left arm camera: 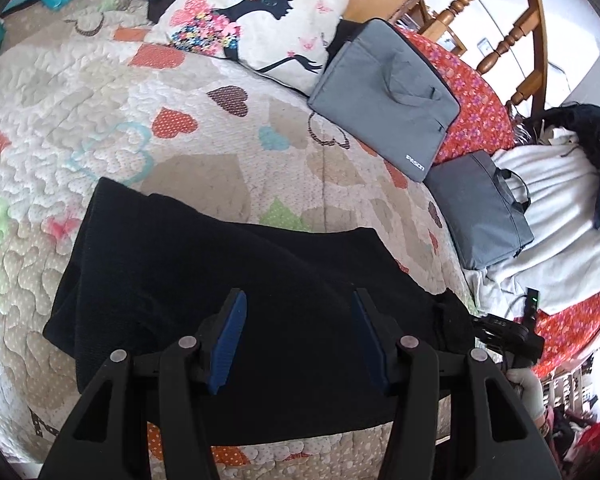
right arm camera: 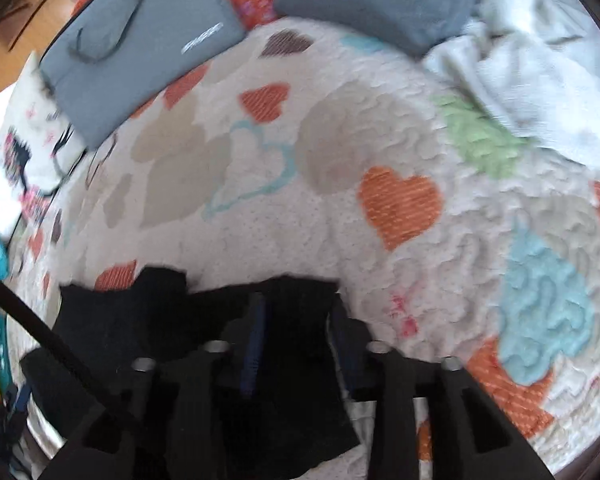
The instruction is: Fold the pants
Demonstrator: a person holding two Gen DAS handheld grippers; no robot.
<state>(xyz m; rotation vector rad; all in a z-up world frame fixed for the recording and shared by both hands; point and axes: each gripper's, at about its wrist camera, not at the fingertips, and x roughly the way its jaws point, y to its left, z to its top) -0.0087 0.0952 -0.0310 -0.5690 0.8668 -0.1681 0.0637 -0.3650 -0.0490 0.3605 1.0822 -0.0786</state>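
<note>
Black pants [left arm camera: 204,280] lie on the heart-patterned quilt [left arm camera: 100,120] of a bed, bunched into a rough folded slab near the bed's front edge. Left gripper [left arm camera: 298,312] hovers over the pants, blue pads [left arm camera: 230,340] spread wide apart, nothing between them. Right gripper [right arm camera: 296,320] — view is motion-blurred — has black pants fabric [right arm camera: 292,380] hanging between its fingers; looks pinched on the cloth, fingers close together, though blur makes the exact contact hard to read. In the left view the right gripper's body shows at the pants' right end [left arm camera: 512,336], with a gloved hand [left arm camera: 528,388] on it. Further back on the quilt: a gray laptop bag [left arm camera: 384,92], a second gray bag [left arm camera: 480,208] just beside it, a floral silhouette pillow [left arm camera: 256,16], white clothing [left arm camera: 560,220] at right — wooden headboard [left arm camera: 508,28] behind.
</note>
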